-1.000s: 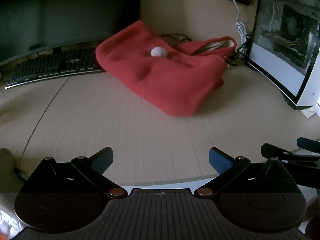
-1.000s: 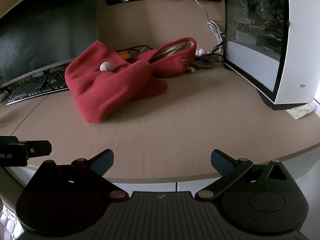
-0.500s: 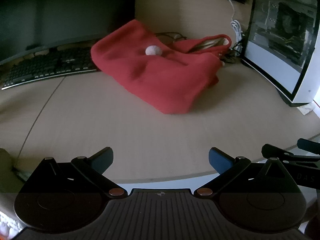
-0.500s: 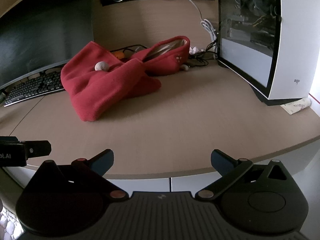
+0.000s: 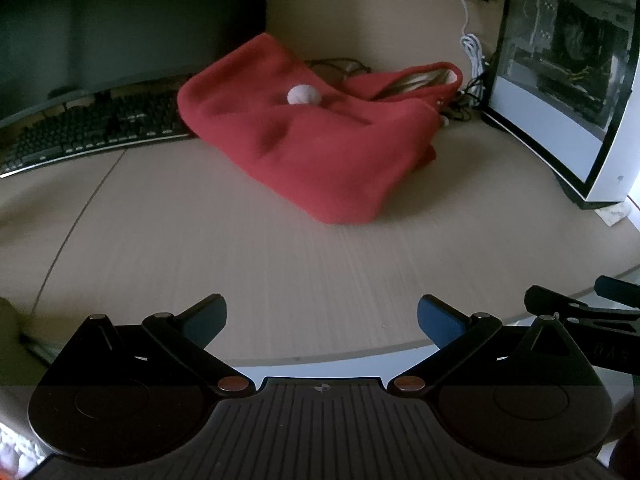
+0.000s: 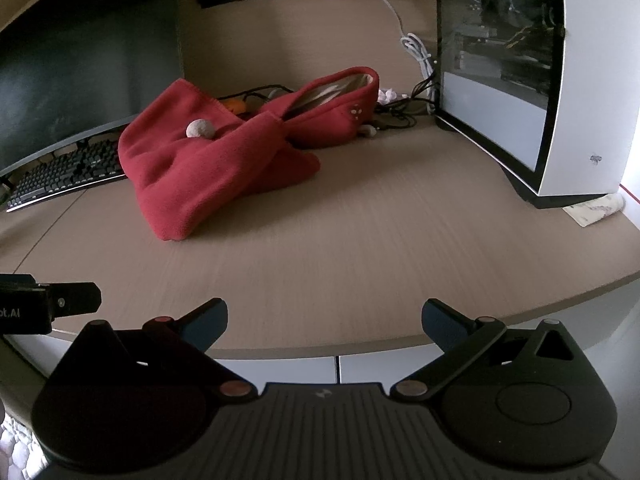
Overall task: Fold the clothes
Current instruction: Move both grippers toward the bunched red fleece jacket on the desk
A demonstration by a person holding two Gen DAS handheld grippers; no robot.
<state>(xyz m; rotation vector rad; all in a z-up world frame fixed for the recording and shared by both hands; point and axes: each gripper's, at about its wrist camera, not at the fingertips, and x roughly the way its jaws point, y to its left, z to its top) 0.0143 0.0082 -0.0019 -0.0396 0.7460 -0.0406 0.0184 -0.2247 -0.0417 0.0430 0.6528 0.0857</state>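
- We find the red garment (image 5: 320, 148) bunched, not flat, on the surface (image 6: 340, 248);
- Left tongs (image 5: 322, 314) and right tongs (image 6: 325, 316) released — grasping nothing, well short;
- Folding judged outstanding.

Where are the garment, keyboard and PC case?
garment (image 5: 320, 152), left wrist view, front fold.
keyboard (image 5: 92, 140), left wrist view, key rows.
PC case (image 6: 588, 120), right wrist view, white front panel.
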